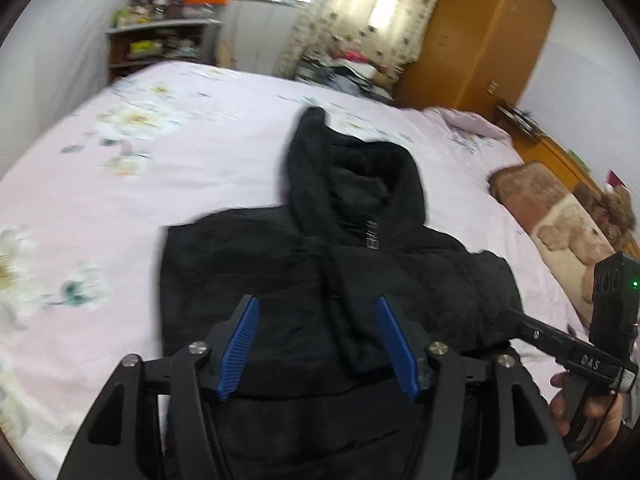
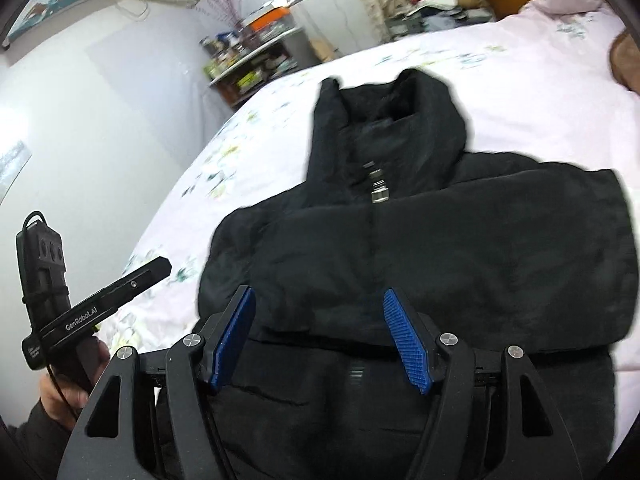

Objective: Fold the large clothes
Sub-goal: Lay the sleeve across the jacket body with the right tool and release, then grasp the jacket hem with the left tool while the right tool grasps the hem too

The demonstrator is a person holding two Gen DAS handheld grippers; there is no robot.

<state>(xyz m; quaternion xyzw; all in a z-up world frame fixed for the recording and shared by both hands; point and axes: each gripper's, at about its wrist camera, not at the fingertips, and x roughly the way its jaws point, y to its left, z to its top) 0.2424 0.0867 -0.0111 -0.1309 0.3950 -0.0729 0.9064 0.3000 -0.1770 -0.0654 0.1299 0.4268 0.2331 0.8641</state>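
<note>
**A:** Where's the garment?

**B:** The black hooded jacket lies front-up on the bed, which wears a pale pink sheet with flowers. Hood points toward the far side, zipper pull sits just below the collar. The sides look tucked in, so the body reads as a rough rectangle, and the lower part disappears under both cameras.

**A:** And the left tool?

**B:** Left tool hangs over the jacket's chest, blue pads spread wide, nothing between them.

**A:** The right one?

**B:** Same picture: right tool over the chest, fingers parted, pinching nothing. Whether either touches the fabric, I can't tell.

**A:** Can each see the other?

**B:** Yes. From the left wrist view, the right one shows at the edge, gripped by the right hand, off the jacket's side. From the right wrist view, the left hand carries its handle over the sheet.

**A:** Around the bed?

**B:** A brown teddy-bear pillow, a cluttered shelf, a wooden wardrobe.
</note>
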